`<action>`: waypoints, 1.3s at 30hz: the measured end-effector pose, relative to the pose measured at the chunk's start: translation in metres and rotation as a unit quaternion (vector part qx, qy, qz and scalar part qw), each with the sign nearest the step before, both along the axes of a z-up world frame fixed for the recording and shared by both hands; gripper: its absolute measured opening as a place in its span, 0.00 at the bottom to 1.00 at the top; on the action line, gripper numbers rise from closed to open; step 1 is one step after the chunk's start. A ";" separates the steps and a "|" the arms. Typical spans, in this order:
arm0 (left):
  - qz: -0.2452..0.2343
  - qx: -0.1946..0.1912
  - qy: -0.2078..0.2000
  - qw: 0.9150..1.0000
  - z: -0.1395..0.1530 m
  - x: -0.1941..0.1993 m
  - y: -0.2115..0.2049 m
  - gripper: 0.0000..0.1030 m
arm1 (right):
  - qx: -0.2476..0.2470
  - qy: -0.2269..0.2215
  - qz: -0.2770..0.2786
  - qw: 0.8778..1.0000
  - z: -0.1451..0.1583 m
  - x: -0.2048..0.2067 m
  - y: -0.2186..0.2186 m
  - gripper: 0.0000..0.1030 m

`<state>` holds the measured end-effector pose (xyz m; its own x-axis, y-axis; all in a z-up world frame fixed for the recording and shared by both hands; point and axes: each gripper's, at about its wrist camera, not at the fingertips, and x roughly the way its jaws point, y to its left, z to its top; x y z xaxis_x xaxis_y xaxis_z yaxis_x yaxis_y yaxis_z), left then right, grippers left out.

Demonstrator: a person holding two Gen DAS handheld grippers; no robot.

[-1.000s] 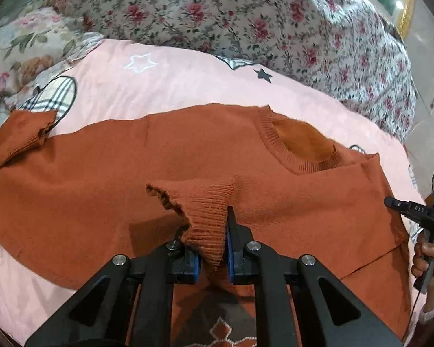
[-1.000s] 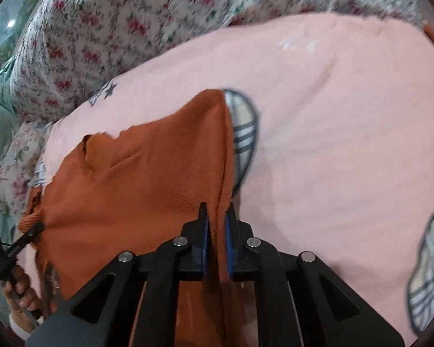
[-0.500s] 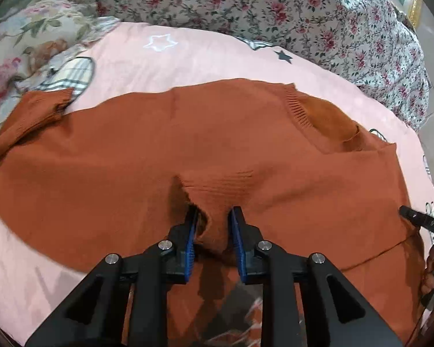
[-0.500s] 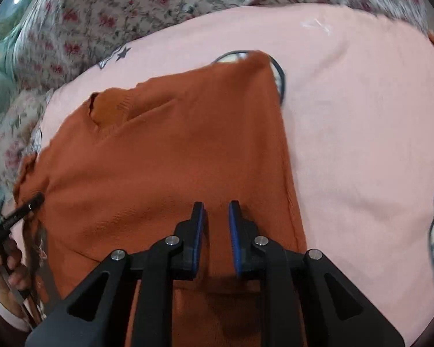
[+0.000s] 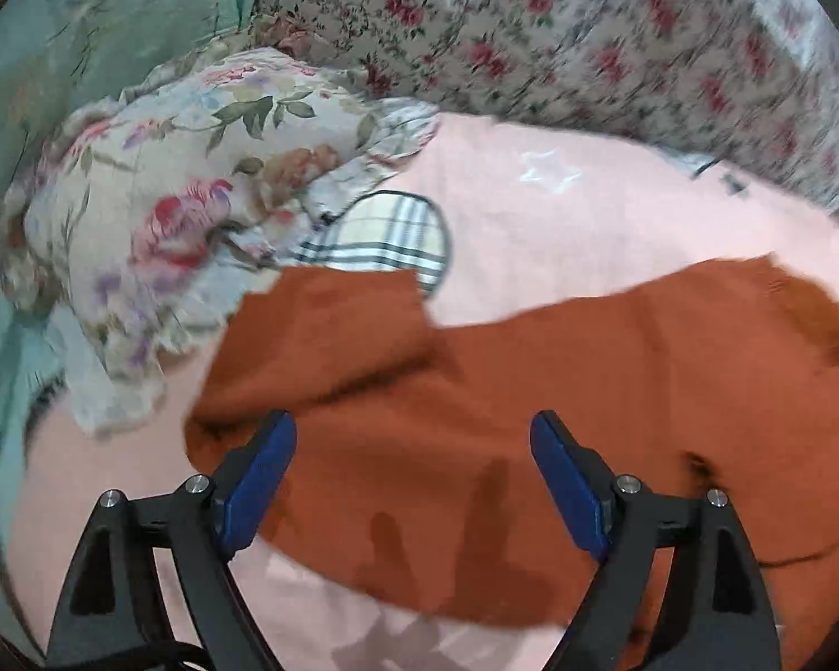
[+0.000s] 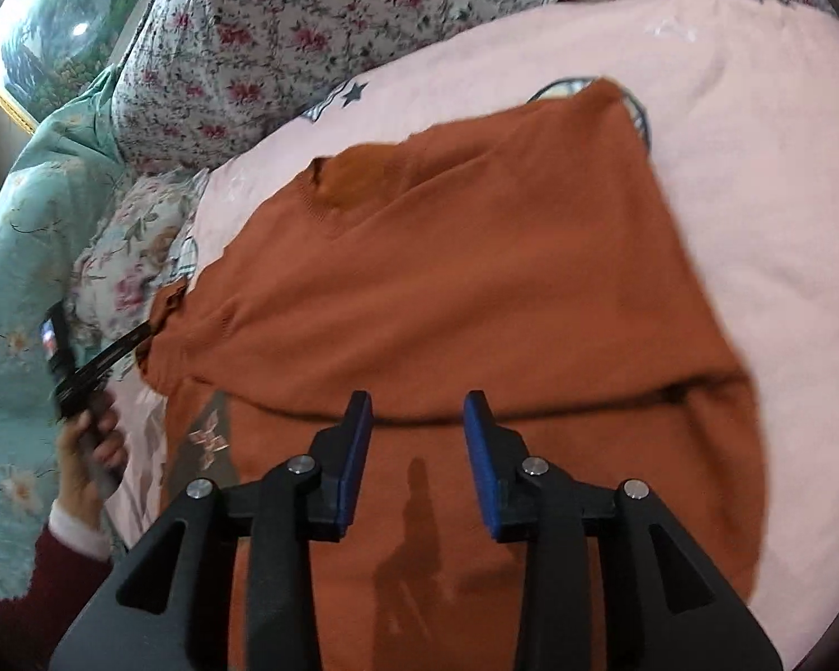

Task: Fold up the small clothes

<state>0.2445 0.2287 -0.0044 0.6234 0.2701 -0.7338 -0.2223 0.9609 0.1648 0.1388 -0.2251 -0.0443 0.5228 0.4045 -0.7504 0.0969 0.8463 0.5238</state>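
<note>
A rust-orange knit sweater [image 6: 475, 291] lies flat on the pink bedsheet [image 6: 755, 168], neck hole [image 6: 358, 173] toward the far side, one sleeve folded across its body. In the left wrist view the sweater [image 5: 587, 402] shows with its other sleeve [image 5: 335, 335] stretched out to the left. My left gripper [image 5: 414, 475] is open wide and empty, just above the sweater near that sleeve. My right gripper [image 6: 418, 447] is open and empty above the folded sleeve's edge. The left gripper also shows in the right wrist view [image 6: 100, 358], held in a hand.
A floral pillow [image 5: 184, 235] lies left of the sleeve, on a teal quilt [image 5: 84, 56]. A rose-print duvet [image 6: 307, 28] runs along the far side of the bed. A plaid patch [image 5: 397, 240] on the sheet peeks out behind the sleeve.
Both grippers let go of the sweater and opened. The left gripper released the sleeve cuff and swung left toward the other sleeve. The right gripper released the side edge and drew back.
</note>
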 end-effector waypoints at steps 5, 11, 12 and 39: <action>0.004 0.056 0.049 0.997 -0.030 0.048 0.024 0.84 | 0.009 0.006 0.017 1.000 0.001 -0.001 0.015 0.34; 0.023 -0.032 0.046 0.998 -0.030 0.066 0.057 0.08 | 0.003 0.008 0.022 1.000 0.001 0.003 0.020 0.34; 0.028 -0.038 0.031 0.998 -0.023 0.062 0.057 0.06 | 0.001 0.007 0.022 1.000 0.001 0.002 0.020 0.34; -0.294 -0.227 0.010 0.928 -0.020 0.019 -0.358 0.04 | 0.007 -0.014 -0.075 0.997 0.010 -0.048 -0.059 0.34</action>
<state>0.2634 -0.1289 -0.0246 0.5499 -0.4525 -0.7020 0.3614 0.8867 -0.2884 0.0905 -0.2843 -0.0346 0.5993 0.3299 -0.7294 0.2068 0.8164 0.5392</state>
